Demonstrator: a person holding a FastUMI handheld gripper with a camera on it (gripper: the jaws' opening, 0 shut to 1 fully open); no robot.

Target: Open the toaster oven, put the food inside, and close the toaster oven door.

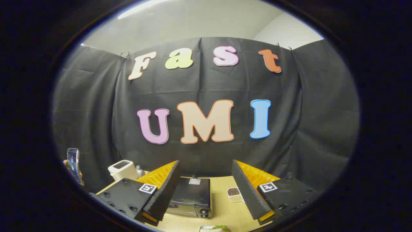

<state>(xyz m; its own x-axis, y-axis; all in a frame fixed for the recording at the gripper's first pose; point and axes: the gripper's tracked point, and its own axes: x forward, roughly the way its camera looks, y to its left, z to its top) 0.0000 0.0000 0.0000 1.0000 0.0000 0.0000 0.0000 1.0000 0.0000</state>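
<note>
Half-hidden toaster oven behind spread tool

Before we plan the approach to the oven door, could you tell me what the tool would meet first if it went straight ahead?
Probably the black toaster oven, just ahead between the open tool's fingers on the table; depth is unclear.

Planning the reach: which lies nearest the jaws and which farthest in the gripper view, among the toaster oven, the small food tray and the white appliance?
1. Toaster oven, between the open jaws of the gripper.
2. Small food tray, just right of it.
3. White appliance, beyond the left finger, by the wall.
</note>
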